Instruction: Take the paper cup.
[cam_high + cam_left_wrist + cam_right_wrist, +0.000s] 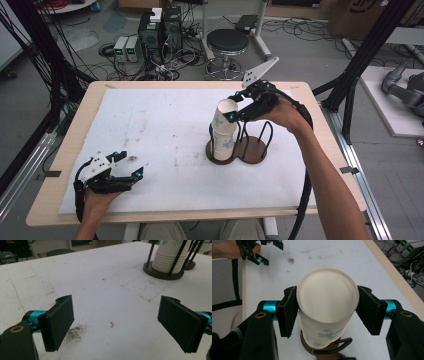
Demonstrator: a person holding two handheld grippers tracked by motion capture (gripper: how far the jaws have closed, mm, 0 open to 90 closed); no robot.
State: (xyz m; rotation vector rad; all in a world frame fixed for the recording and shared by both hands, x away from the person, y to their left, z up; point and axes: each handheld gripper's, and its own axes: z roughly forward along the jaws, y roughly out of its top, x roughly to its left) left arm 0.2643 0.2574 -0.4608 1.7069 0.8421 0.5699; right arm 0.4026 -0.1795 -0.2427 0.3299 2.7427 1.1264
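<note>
My right gripper [233, 106] is shut on an upside-down white paper cup [227, 112] with a blue flower print, its pads pressing both sides of the cup [327, 295]. The cup sits tilted, raised partly off the top of a stack of cups [223, 145]. That stack stands in a dark round wire holder [250, 152] right of the table's middle. In the right gripper view the jaws of the right gripper [327, 312] clasp the cup near its closed base. My left gripper [132, 165] rests at the front left, open, with bare mat between its pads [60, 322].
A white mat [165, 120] with dirt smudges covers the wooden table [75, 130]. The holder has a second ring [188, 265] beside the cup stack [166, 260]. Beyond the table's far edge are a stool [227, 42], electronics boxes [160, 30] and cables.
</note>
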